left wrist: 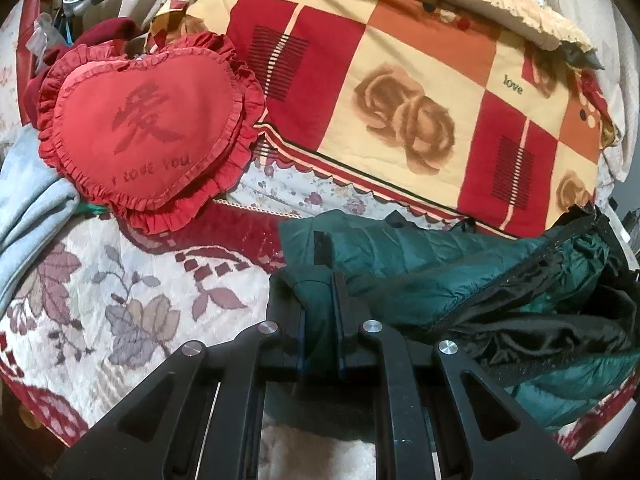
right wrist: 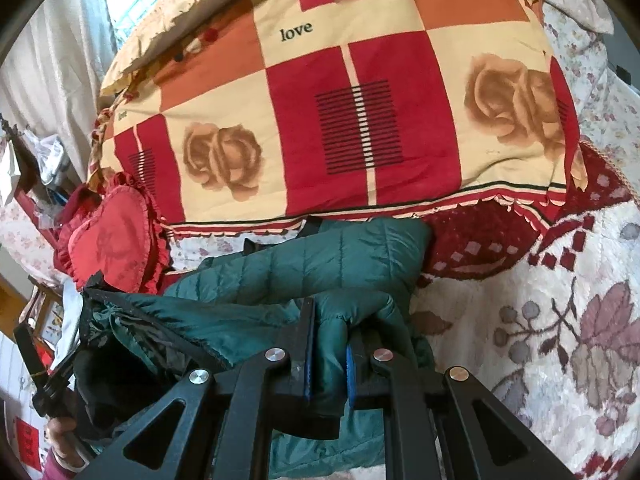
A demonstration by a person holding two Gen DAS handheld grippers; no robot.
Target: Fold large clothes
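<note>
Green puffer jacket (left wrist: 420, 276) pinched by both hand-held grippers (left wrist: 320, 312) (right wrist: 330, 344).

Cushion: a red heart-shaped frilled cushion (left wrist: 148, 120) is lying beside the quilt.
Quilt: a red-and-cream checked rose-print quilt (left wrist: 400, 92) is sitting folded on the bedspread.
Bedspread: a cream leaf-patterned bedspread (right wrist: 560, 320) is covering the bed.

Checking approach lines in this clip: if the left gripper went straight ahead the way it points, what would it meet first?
The left gripper, already shut on the green jacket, would likely push further into it; beyond lies the patterned quilt, though depth is unclear.
</note>
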